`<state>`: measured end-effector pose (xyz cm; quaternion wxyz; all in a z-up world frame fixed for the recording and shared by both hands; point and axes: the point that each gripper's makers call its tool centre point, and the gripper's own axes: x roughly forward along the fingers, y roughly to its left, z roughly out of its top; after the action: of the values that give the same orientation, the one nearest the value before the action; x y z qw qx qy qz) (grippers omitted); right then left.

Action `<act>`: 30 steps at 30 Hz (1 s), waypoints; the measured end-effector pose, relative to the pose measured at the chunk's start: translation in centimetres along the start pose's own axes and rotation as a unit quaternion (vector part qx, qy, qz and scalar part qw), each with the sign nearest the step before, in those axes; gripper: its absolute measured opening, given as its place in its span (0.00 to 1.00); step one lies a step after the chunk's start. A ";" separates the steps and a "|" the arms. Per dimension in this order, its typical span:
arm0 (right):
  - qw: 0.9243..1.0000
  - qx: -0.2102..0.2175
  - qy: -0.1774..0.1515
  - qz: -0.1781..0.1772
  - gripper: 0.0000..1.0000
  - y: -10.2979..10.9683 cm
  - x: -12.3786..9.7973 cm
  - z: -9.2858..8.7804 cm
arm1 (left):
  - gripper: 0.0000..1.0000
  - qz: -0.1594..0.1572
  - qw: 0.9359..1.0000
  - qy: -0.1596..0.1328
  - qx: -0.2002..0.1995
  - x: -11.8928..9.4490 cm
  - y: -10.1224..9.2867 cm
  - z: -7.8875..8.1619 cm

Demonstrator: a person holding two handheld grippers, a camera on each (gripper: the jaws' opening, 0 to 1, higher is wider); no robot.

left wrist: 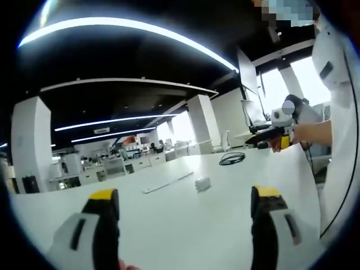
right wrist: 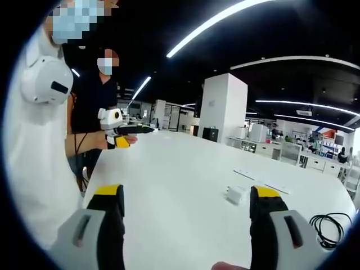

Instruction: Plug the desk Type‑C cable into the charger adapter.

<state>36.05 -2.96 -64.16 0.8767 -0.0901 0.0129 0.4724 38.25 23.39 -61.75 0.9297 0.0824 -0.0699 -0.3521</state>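
White desk [left wrist: 185, 225] is carrying the light, rigid charger adapter [left wrist: 202, 183] and limp coiled Type-C cable [left wrist: 232, 158] farther off, best pinched at its stiff plug, while left gripper [left wrist: 185, 211] and right gripper [right wrist: 185, 208] are hovering wide apart, holding nothing.

Before you: a white worktop [right wrist: 169, 185]; a flat white strip [left wrist: 167, 183] lying on it; square white pillar [right wrist: 223, 107]; ceiling light strips [left wrist: 129, 25]; distant office desks [left wrist: 112, 166].
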 end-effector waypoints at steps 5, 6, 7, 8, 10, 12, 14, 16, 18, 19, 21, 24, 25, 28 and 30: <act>1.000 0.000 0.000 0.000 0.94 -0.1 0.0 -0.1 | 0.98 -0.002 1.000 0.002 0.001 0.0 -0.1 -0.1; 1.000 0.001 0.000 0.000 0.94 -0.1 0.0 0.0 | 0.98 -0.002 1.000 0.002 0.001 0.0 -0.1 0.0; 1.000 0.001 0.000 0.000 0.94 -0.1 0.0 0.0 | 0.98 -0.002 1.000 0.001 0.000 0.0 -0.1 0.0; 1.000 0.001 0.001 0.000 0.93 -0.1 0.0 -0.1 | 0.98 -0.001 1.000 0.002 0.001 0.0 0.0 0.0; 1.000 0.001 0.001 0.001 0.93 -0.1 0.1 -0.1 | 0.97 -0.002 1.000 0.002 0.001 0.0 0.0 -0.1; 1.000 0.001 0.001 0.001 0.93 -0.1 0.1 0.0 | 0.97 -0.002 1.000 0.003 0.001 0.0 0.0 -0.2; 1.000 0.001 0.000 0.001 0.93 -0.2 0.1 0.0 | 0.96 -0.003 1.000 0.004 0.002 0.1 0.0 -0.2; 1.000 0.002 0.002 0.002 0.93 -0.2 0.2 -0.1 | 0.96 -0.006 1.000 0.007 0.005 0.2 -0.1 -0.3; 1.000 0.001 0.003 0.002 0.93 -0.3 0.2 -0.1 | 0.96 -0.009 1.000 0.009 0.007 0.4 -0.1 -0.4; 1.000 0.002 0.002 0.002 0.93 -0.4 0.2 -0.2 | 0.96 -0.010 1.000 0.010 0.010 0.4 -0.2 -0.5; 1.000 0.002 0.003 0.002 0.93 -0.4 0.2 -0.2 | 0.96 -0.011 1.000 0.014 0.014 0.6 -0.1 -0.6; 1.000 0.002 0.003 0.003 0.93 -0.5 0.3 -0.1 | 0.96 -0.012 1.000 0.012 0.014 0.6 -0.1 -0.4; 1.000 0.002 0.003 0.004 0.92 -0.5 0.3 -0.1 | 0.96 -0.011 1.000 0.011 0.013 0.6 -0.1 -0.4; 1.000 0.002 0.005 0.004 0.92 -0.5 0.4 -0.1 | 0.96 -0.012 1.000 0.012 0.012 0.7 -0.2 -0.5; 1.000 0.001 0.005 0.004 0.92 -0.5 0.4 -0.1 | 0.96 -0.012 1.000 0.013 0.012 0.6 -0.2 -0.5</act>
<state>36.70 -2.98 -64.26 0.8749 -0.0918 0.0180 0.4752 38.72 22.89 -62.27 0.9252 0.0990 -0.0611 -0.3613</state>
